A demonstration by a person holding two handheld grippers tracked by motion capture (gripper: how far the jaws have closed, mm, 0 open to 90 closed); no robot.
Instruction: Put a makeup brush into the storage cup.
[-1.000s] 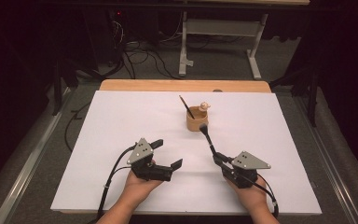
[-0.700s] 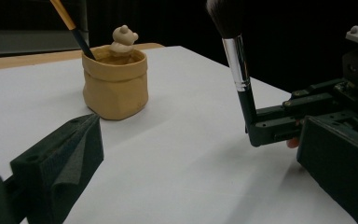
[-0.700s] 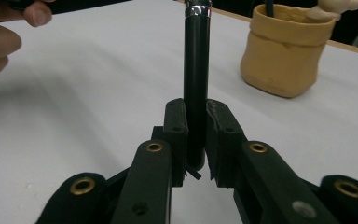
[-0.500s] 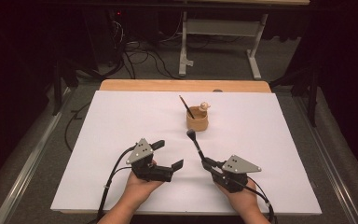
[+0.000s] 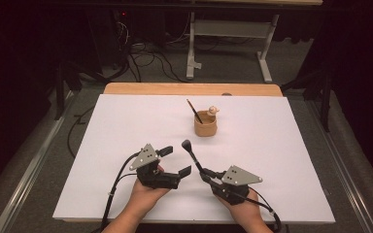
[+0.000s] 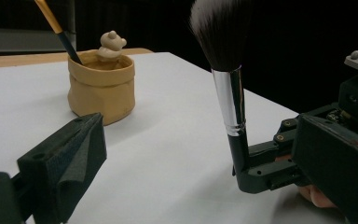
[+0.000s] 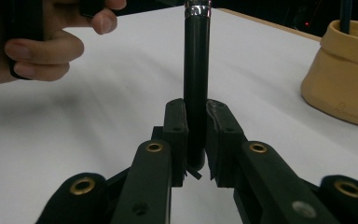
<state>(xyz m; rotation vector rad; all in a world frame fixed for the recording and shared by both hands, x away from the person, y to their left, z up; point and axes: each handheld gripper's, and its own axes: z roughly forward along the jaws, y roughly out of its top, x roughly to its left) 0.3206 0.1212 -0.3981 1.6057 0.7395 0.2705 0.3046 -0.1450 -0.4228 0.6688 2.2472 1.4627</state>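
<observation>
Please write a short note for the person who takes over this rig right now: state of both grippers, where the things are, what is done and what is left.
Right gripper: shut on the black handle of the makeup brush, bristles up, above the white table.
Left gripper: open, holding nothing, low over the table beside the brush.
Tan cup: stands at the far middle of the table, apart from both grippers; a thin brush and a small figure are in it.
Done: makeup brush is out of the cup and in a firm grip.
Left: probably to pass or place the brush; I cannot tell where.

Overhead forward-down; two close tool-mounted views
</observation>
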